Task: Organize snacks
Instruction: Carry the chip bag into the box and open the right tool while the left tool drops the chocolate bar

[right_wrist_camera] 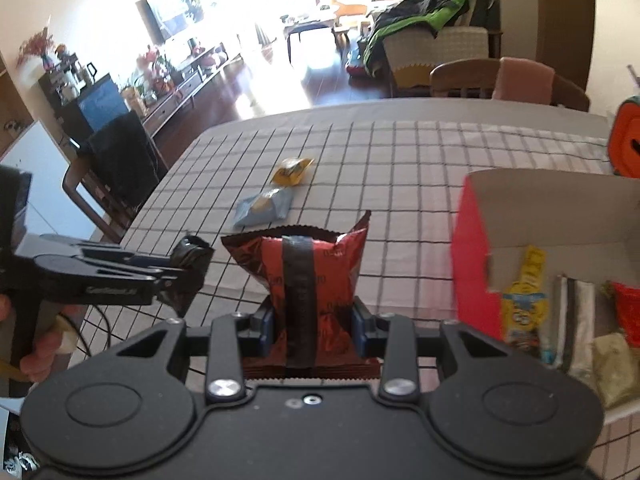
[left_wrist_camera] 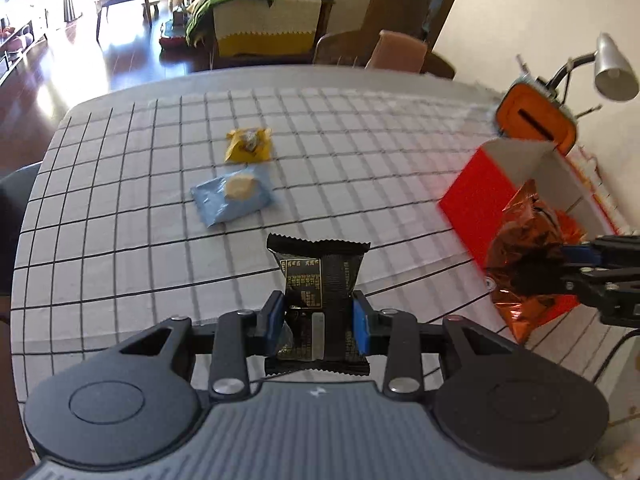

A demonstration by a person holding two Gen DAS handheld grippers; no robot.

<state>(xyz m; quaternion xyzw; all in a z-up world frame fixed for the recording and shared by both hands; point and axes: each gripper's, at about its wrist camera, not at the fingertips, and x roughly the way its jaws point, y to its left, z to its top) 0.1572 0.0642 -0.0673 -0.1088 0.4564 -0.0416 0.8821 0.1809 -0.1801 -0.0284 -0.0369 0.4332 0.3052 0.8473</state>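
My left gripper [left_wrist_camera: 319,318] is shut on a black snack packet [left_wrist_camera: 316,280] and holds it above the checked tablecloth [left_wrist_camera: 120,240]. My right gripper [right_wrist_camera: 313,326] is shut on a red-brown foil snack packet [right_wrist_camera: 310,268], held left of the open red box [right_wrist_camera: 472,248]. That packet [left_wrist_camera: 528,252] also shows in the left wrist view beside the box [left_wrist_camera: 476,204]. The box holds several snacks [right_wrist_camera: 520,308]. A blue packet [left_wrist_camera: 234,196] and a yellow packet [left_wrist_camera: 249,145] lie further out on the table.
An orange device [left_wrist_camera: 536,116] and a silver lamp [left_wrist_camera: 612,68] stand behind the box by the wall. Chairs [right_wrist_camera: 508,84] stand at the far edge, a dark chair [right_wrist_camera: 116,160] at the left edge.
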